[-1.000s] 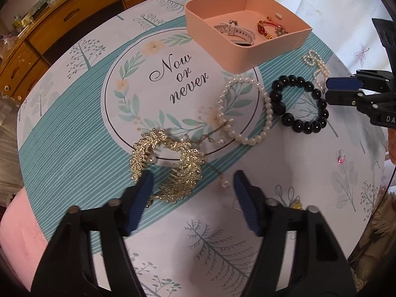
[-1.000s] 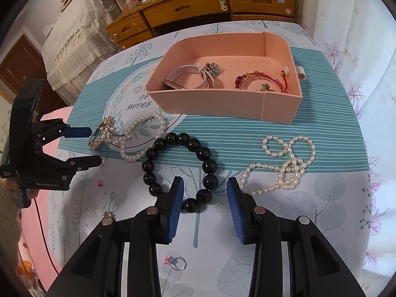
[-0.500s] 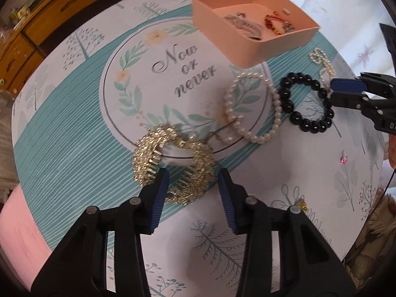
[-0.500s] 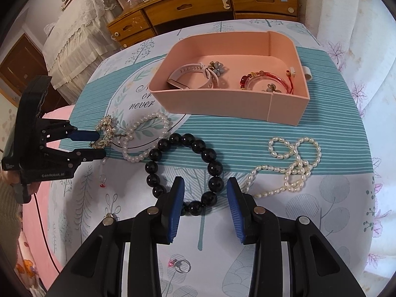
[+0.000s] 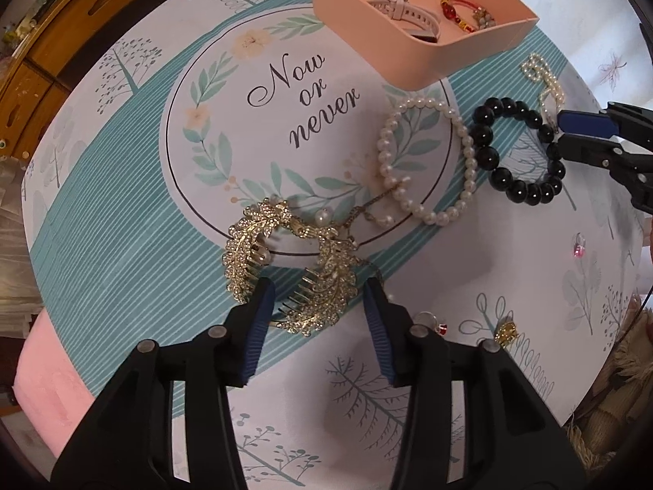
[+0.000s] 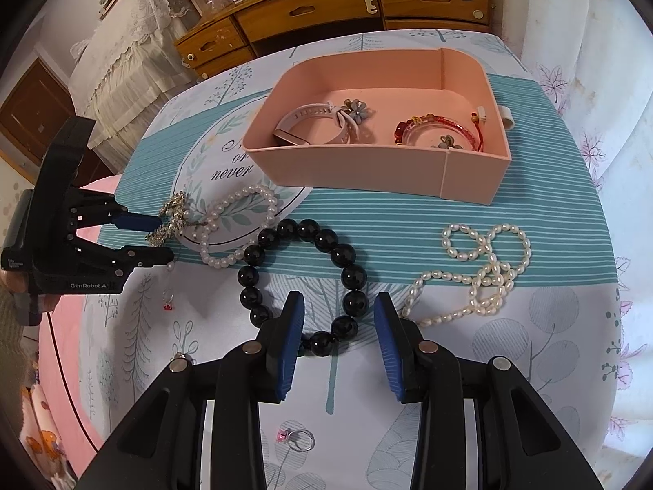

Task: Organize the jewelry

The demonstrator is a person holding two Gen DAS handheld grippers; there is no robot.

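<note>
Gold rhinestone leaf-shaped hair comb (image 5: 326,286) is lying between the spread blue pads of the left gripper (image 5: 316,304), whose jaws are opening, untouched, on the near side of the pink rectangular tray (image 5: 408,53). Glossy black bead bracelet (image 6: 302,273) is lying before that tray, its near arc sitting between the parted fingers of the right gripper (image 6: 338,322), not pinched. Teal-and-white printed tablecloth (image 6: 408,220) is covering the table; wooden dresser (image 6: 367,4) is standing beyond the tray. Left gripper is pointing straight down, right gripper slanting downward.
</note>
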